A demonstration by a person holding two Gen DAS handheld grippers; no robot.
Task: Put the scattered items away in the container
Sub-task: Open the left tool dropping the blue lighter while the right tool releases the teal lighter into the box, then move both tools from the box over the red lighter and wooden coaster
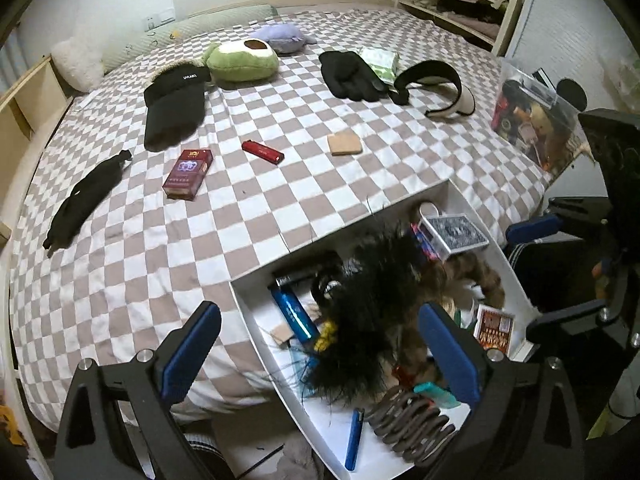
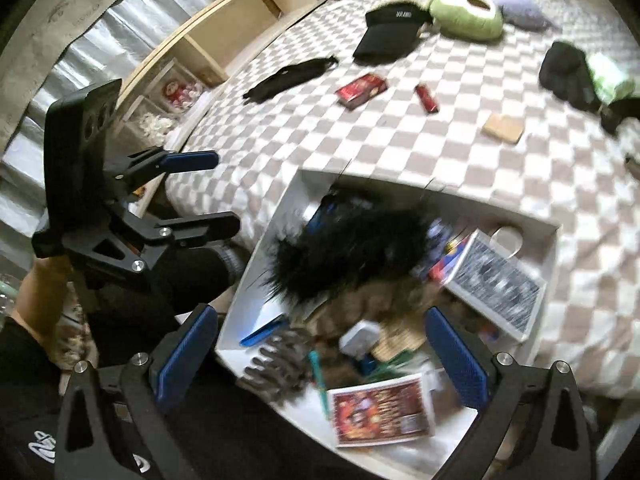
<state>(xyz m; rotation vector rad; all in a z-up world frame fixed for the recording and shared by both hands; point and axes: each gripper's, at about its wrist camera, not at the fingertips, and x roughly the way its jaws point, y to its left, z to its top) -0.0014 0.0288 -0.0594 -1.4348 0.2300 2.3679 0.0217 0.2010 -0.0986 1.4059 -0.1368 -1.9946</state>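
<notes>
A white box (image 1: 416,200) at the bed's near edge holds a black fluffy piece (image 1: 368,312), card packs and small items; it also shows in the right wrist view (image 2: 532,222). My left gripper (image 1: 320,344) is open and empty just above the box. My right gripper (image 2: 322,350) is open and empty over the box too. On the checkered bed lie a red cigarette pack (image 1: 188,174), a red lighter (image 1: 262,151), a tan pad (image 1: 344,143), a black sock (image 1: 86,198), a black visor (image 1: 174,108) and black gloves (image 1: 350,74).
An avocado plush (image 1: 240,60), a purple plush (image 1: 280,38), a green packet (image 1: 380,62) and a black-and-cream visor (image 1: 436,88) lie farther back. A clear bin (image 1: 532,116) stands at the right. Wooden shelves (image 2: 224,28) flank the bed.
</notes>
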